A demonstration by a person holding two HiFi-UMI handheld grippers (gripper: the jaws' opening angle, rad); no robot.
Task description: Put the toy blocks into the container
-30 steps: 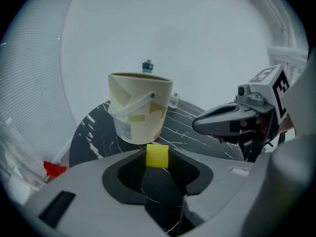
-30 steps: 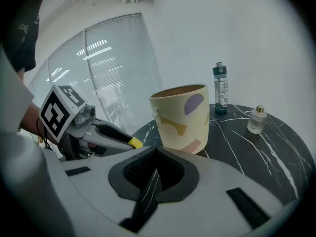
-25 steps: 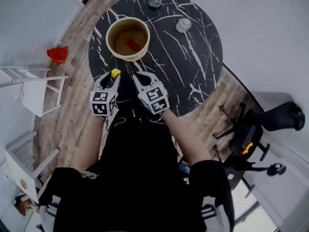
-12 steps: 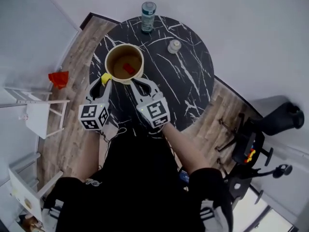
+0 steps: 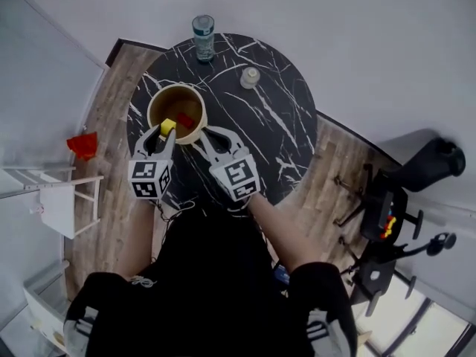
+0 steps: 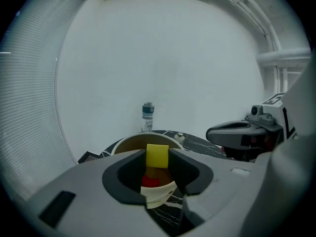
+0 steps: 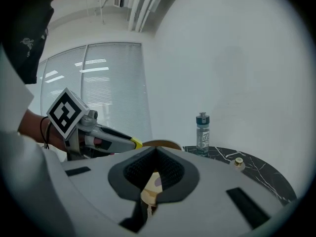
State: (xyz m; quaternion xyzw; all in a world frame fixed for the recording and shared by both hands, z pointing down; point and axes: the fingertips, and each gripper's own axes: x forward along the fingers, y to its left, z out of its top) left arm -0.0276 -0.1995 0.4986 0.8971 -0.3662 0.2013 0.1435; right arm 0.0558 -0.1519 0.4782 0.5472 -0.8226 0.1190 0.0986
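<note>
A tan round container [image 5: 158, 99] stands at the left of the black marble table [image 5: 275, 132], and a red block [image 5: 185, 120] lies inside it. My left gripper [image 5: 166, 129] is shut on a yellow block [image 5: 168, 126], which hangs over the container's near rim. In the left gripper view the yellow block [image 6: 157, 155] is pinched between the pads, above the container [image 6: 129, 143] and the red block [image 6: 150, 181]. My right gripper [image 5: 212, 134] hovers just right of the container; its pads [image 7: 167, 168] meet with nothing between them.
A water bottle [image 5: 202, 35] and a small round cap-like object [image 5: 250, 76] stand at the table's far side. On the floor lie a red object [image 5: 83, 145] and white furniture [image 5: 61, 203] at the left, and a black office chair [image 5: 405, 199] at the right.
Both grippers have risen and moved forward. The yellow block went from the table edge short of the container to over its near rim. The right gripper came up beside the container.
</note>
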